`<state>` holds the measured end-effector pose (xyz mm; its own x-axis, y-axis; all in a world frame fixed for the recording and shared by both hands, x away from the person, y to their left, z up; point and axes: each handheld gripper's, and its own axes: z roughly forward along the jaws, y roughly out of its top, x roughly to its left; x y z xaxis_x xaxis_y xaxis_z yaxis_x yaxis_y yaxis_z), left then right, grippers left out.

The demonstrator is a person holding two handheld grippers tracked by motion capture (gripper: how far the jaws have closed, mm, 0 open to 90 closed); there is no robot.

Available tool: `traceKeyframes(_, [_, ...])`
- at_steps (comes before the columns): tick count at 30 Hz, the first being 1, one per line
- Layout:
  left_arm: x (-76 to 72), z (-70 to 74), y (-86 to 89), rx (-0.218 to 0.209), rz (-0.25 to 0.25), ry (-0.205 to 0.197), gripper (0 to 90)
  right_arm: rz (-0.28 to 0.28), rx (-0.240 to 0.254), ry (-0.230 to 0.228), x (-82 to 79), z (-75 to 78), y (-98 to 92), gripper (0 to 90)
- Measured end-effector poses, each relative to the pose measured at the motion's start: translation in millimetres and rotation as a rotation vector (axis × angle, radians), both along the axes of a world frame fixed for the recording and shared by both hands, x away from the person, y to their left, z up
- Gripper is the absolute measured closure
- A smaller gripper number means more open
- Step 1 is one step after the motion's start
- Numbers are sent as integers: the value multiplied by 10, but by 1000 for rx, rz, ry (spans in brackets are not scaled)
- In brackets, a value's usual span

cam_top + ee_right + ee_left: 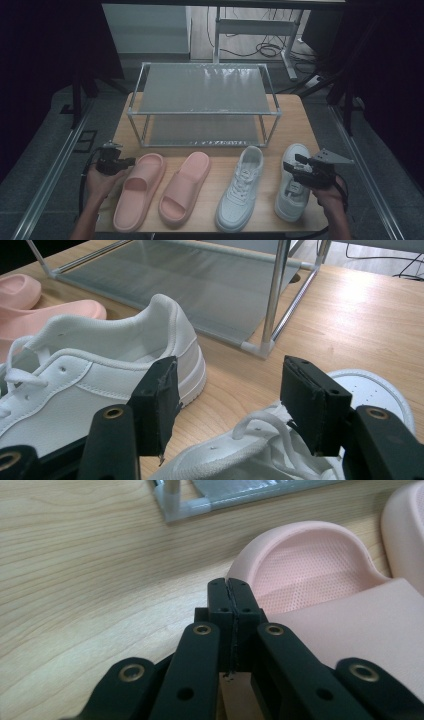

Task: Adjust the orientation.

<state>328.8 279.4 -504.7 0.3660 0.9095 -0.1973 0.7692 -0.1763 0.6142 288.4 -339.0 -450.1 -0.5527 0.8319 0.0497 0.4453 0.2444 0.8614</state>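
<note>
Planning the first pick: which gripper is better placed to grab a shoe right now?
Right, probably: the right gripper is open above the right sneaker. The left gripper is shut beside the pink slipper.

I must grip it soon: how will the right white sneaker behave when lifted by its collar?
The right white sneaker probably keeps its shape, since its heel looks stiff. Its loose laces may dangle. The toe could sag downward.

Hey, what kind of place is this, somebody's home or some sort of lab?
Most likely a lab or recording setup, not a home. A bare wooden table holds a small metal shoe rack with shoes laid out in a row, dark curtains hang on both sides, and cables lie on the floor behind.
</note>
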Motion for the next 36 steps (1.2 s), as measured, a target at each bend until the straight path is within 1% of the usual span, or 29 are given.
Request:
traceKeyframes(5, [21, -3, -44, -10, -7, -7, 900, 2, -3, 5, 6, -11, 10, 408])
traceKeyframes(7, [16, 17, -24, -14, 1, -21, 900, 2, -1, 4, 7, -14, 8, 408])
traceKeyframes(8, [16, 17, -24, -14, 1, -21, 900, 2, -1, 4, 7, -14, 8, 408])
traceKeyframes(9, [-5, 50, 14, -22, 18, -37, 900, 2, -1, 6, 5, -11, 3, 408])
traceKeyframes(10, [-28, 78, 46, -26, 23, -47, 900, -1, 2, 3, 1, -8, -4, 408])
traceKeyframes(11, [-85, 137, 97, -27, 32, -68, 900, -2, 2, 2, -2, -4, -11, 408])
traceKeyframes(13, [-155, 208, 155, -27, 36, -88, 900, -4, 3, 0, -8, 3, -25, 408])
traceKeyframes(16, [-309, 365, 277, -23, 61, -135, 896, -8, 5, 1, -5, 0, -30, 408])
traceKeyframes(19, [-454, 477, 334, -15, 63, -169, 894, -6, 5, 2, -3, -1, -22, 407])
traceKeyframes(20, [-454, 477, 334, -15, 63, -169, 894, -6, 5, 2, -3, -1, -22, 407])
traceKeyframes(22, [-622, 548, 334, -8, 58, -186, 893, -3, 2, 3, -3, -3, -12, 408])
traceKeyframes(27, [-866, 569, 286, -20, 45, -206, 888, 1, 1, 5, -6, -4, -2, 408])
traceKeyframes(29, [-949, 547, 242, -24, 38, -203, 887, 1, 1, 4, -8, -2, -3, 407])
traceKeyframes(32, [-1050, 515, 165, -25, 10, -194, 881, -2, 3, 3, -8, 0, -11, 408])
traceKeyframes(36, [-1159, 532, 74, -25, -8, -193, 871, -4, 5, 2, -8, -3, -15, 408])
